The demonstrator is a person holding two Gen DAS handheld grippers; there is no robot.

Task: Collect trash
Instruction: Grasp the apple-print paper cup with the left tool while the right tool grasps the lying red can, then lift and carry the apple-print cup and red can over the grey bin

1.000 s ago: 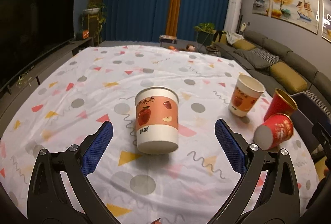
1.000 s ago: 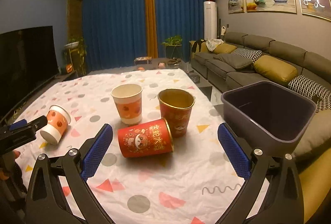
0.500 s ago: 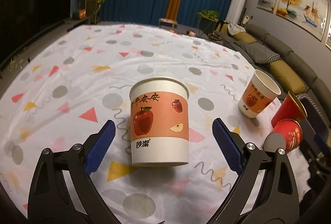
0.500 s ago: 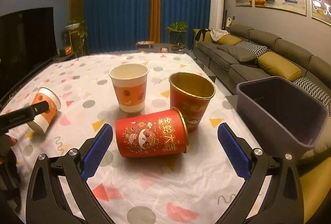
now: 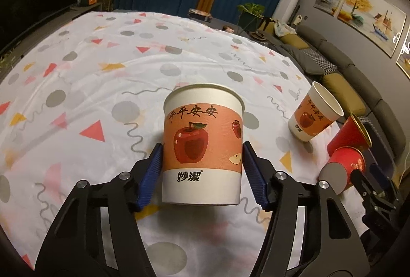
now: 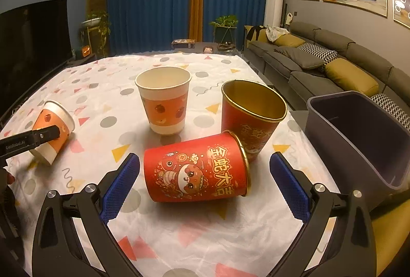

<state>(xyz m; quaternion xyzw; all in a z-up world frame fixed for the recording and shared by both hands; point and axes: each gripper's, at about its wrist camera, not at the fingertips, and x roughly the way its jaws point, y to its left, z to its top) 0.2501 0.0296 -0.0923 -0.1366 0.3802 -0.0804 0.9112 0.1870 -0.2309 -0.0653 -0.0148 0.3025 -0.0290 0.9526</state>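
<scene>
An apple-print paper cup (image 5: 202, 123) stands on the patterned tablecloth (image 5: 102, 67). My left gripper (image 5: 202, 146) is closing around it, and both blue pads sit against its sides. In the right wrist view the same cup (image 6: 55, 115) shows at the far left behind a left fingertip (image 6: 48, 135). My right gripper (image 6: 204, 156) is open, with a red cup (image 6: 194, 174) lying on its side between the fingers, untouched. Behind it stand an upright red cup (image 6: 251, 118) and a second apple-print cup (image 6: 164, 103).
A dark grey bin (image 6: 358, 133) stands off the table's right edge, open at the top. A grey sofa (image 6: 333, 59) with yellow cushions runs along the right wall. A dark TV (image 6: 33, 41) is on the left.
My left gripper moved in on the apple-print cup and its jaws narrowed from wide open to the cup's sides. My right gripper came forward and lower, so the lying red cup sits between its fingers.
</scene>
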